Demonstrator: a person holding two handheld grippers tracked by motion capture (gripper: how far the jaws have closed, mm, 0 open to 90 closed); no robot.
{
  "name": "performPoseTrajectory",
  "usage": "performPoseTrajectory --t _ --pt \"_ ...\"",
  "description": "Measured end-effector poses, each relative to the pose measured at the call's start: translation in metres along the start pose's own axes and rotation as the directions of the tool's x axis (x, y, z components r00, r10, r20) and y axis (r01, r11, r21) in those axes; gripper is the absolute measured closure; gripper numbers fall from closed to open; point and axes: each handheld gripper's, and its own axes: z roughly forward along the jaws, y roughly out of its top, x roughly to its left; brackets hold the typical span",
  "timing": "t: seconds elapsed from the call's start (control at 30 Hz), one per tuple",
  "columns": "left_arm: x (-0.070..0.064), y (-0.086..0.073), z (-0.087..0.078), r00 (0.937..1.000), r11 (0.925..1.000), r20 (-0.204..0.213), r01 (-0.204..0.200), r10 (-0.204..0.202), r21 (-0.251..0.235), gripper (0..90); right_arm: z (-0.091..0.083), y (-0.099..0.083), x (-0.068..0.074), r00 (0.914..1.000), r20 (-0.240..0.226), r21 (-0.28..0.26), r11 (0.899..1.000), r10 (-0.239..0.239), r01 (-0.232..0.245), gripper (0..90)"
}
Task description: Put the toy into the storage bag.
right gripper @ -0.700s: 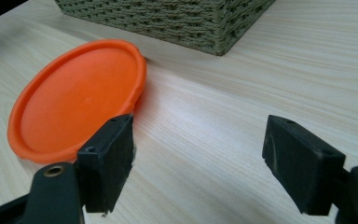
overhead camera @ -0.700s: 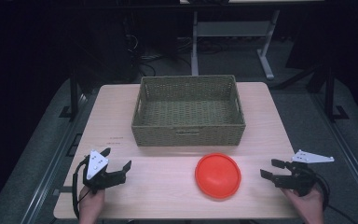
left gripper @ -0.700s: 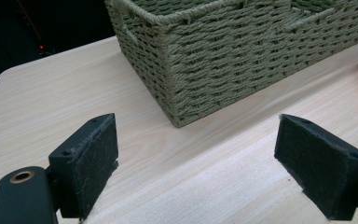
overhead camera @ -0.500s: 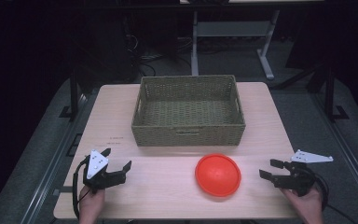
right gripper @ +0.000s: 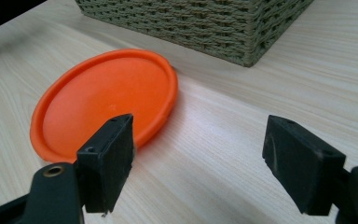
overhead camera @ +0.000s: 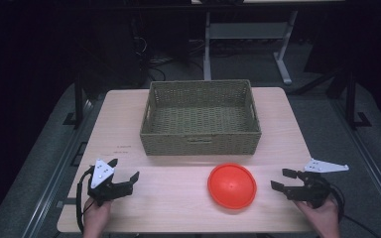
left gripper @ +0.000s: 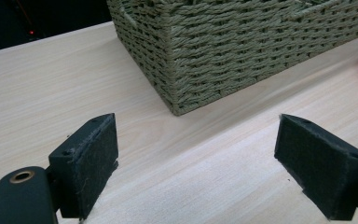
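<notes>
An orange round plate point(overhead camera: 231, 185) lies flat on the wooden table point(overhead camera: 178, 183), just in front of a woven green basket point(overhead camera: 200, 119). My right gripper point(overhead camera: 281, 179) is open at the table's right front, a short way right of the plate, jaws pointing toward it. In the right gripper view the plate point(right gripper: 105, 100) lies ahead and left of the gripper point(right gripper: 205, 156), with bare table between the jaws. My left gripper point(overhead camera: 124, 169) is open at the left front corner. Its view shows the basket's near corner point(left gripper: 205, 51) ahead of the gripper point(left gripper: 200, 158) and nothing between its jaws.
The basket looks empty and takes up the middle and back of the table. Bare wood lies between the two grippers in front of it. Dark floor, metal rails point(overhead camera: 54, 173) and a desk frame point(overhead camera: 248, 34) surround the table.
</notes>
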Motion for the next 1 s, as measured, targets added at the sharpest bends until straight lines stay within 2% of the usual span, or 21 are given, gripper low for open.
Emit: performPoseTrajectory --t 0.27,0.33,0.47,0.67,0.87,1.0 --pt "0.000 -0.001 0.001 0.9999 1.0000 -0.014 0.000 0.000 0.004 12.9 0.006 0.004 0.006 0.9993 -0.027 0.009 1.000 -0.024 0.025 24.3" --pt "0.001 -0.001 0.001 0.9999 1.0000 -0.016 0.000 0.000 0.006 12.9 0.008 0.006 0.008 0.9991 -0.039 0.020 1.000 -0.015 0.016 24.3" --pt "0.002 -0.001 0.000 0.9999 1.0000 -0.014 0.004 -0.004 0.002 12.9 0.013 0.009 0.011 0.9984 -0.045 0.026 0.999 -0.035 0.036 24.3" --pt "0.002 0.000 0.000 0.9998 1.0000 -0.022 -0.001 0.001 -0.007 12.9 0.025 0.017 0.015 0.9955 -0.093 0.016 1.000 -0.018 0.020 24.6" --pt "-0.001 -0.001 0.001 0.9998 1.0000 -0.018 -0.005 0.005 0.001 12.9 0.036 0.024 0.019 0.9939 -0.103 0.040 0.998 -0.039 0.043 25.2" --pt "0.000 -0.001 0.002 0.9996 1.0000 -0.026 -0.009 0.009 0.003 12.9 0.046 0.032 0.017 0.9931 -0.109 0.081 0.995 -0.044 0.053 25.3"
